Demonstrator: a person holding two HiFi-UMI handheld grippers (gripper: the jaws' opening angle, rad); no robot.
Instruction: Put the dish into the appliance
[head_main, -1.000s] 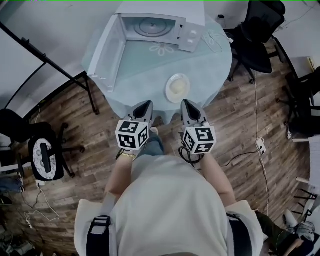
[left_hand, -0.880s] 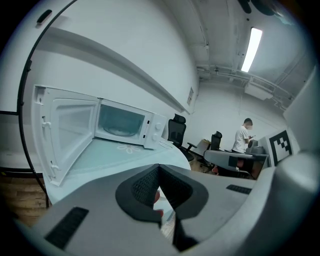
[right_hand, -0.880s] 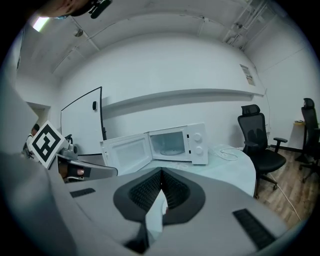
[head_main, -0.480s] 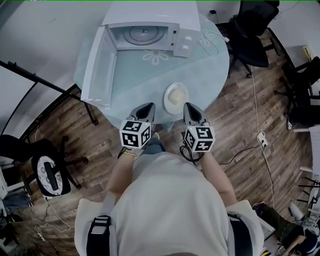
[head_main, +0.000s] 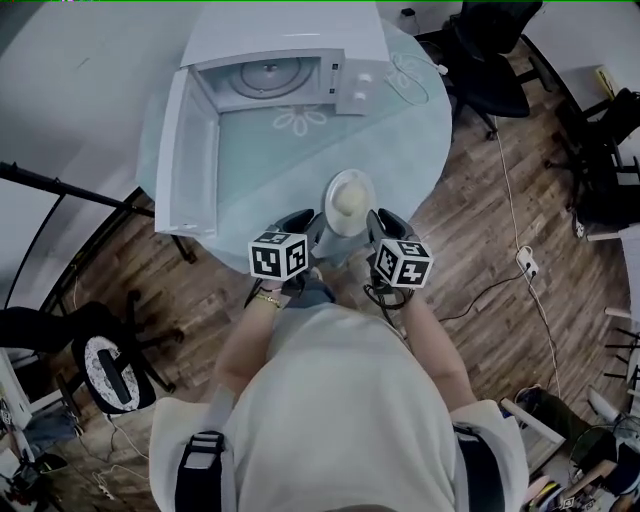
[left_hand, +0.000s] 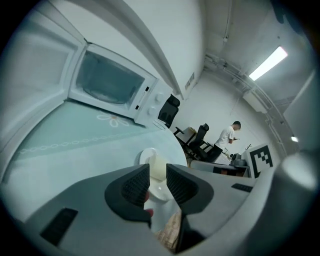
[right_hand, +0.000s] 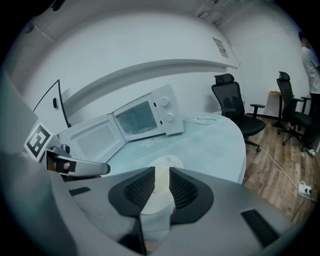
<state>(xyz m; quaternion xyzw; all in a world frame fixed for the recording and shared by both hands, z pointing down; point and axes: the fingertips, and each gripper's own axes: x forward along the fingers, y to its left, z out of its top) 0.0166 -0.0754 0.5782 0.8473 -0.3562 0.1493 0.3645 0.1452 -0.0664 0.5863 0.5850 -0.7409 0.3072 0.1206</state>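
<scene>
Surface: round table (head_main: 410, 140) under a pale teal cloth with a flower print stood on a wood-plank floor (head_main: 480, 250); black office chairs (head_main: 485, 60) sat off its right side.
Microwave: the white microwave (head_main: 285, 42) sat at the far edge of the table. Its door (head_main: 190, 150) was swung wide open to the left, and the round turntable (head_main: 262, 74) showed inside.
Dish: the white dish (head_main: 349, 198), with a pale yellow lump on it, lay on the cloth at the near edge of the table. It was well apart from the microwave and outside it.
Left gripper: the left gripper (left_hand: 158, 172) was at the dish's left side, pointing down and forward. Its jaws had just been opening and stood a narrow way apart. The dish showed through the gap just ahead of the tips, and neither pad pressed on it.
Right gripper: the right gripper (right_hand: 162, 175) was at the dish's right side. Its jaws had likewise just been opening and stood a narrow way apart, with the dish in line with the gap and nothing clamped.
Pair: the two grippers flanked the dish, one just beside each side of its rim.
</scene>
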